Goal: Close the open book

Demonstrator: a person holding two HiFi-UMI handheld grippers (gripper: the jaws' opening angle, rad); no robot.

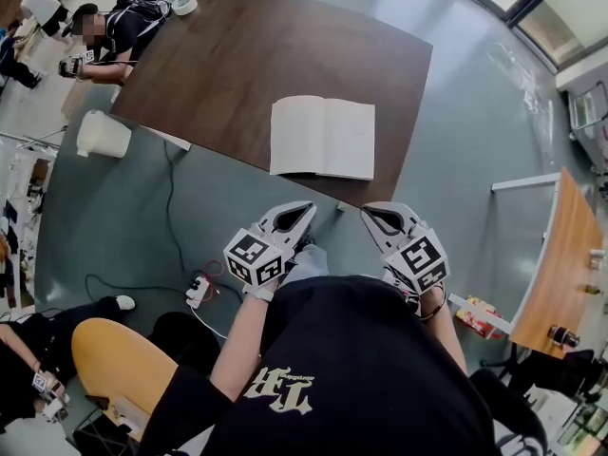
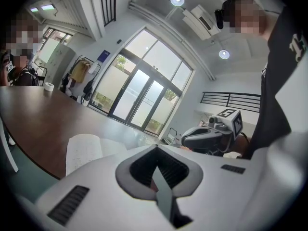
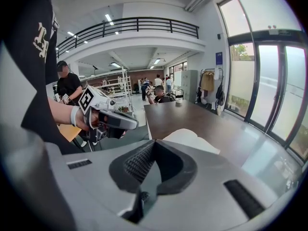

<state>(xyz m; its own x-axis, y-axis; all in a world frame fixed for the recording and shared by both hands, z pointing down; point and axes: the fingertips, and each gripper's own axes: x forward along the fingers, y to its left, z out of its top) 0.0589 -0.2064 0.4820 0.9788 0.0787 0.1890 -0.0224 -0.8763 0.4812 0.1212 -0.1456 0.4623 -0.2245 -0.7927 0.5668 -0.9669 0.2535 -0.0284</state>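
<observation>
At centre of the head view, book (image 1: 323, 138) lies open, pages up, on table (image 1: 237, 55), near its lower edge. Spread's long axis runs left-right; spine runs up-down. Just below it, left gripper (image 1: 304, 211) and right gripper (image 1: 370, 215): jaws together, empty, tips toward book, not touching.

I see white book (image 1: 322, 137) pages, dark brown tabletop (image 1: 237, 55), grey-green floor (image 1: 456, 131). My left tool (image 1: 306, 209) and right tool (image 1: 369, 211) are white-grey, with black-and-white square-patterned cubes (image 1: 255, 257).
</observation>
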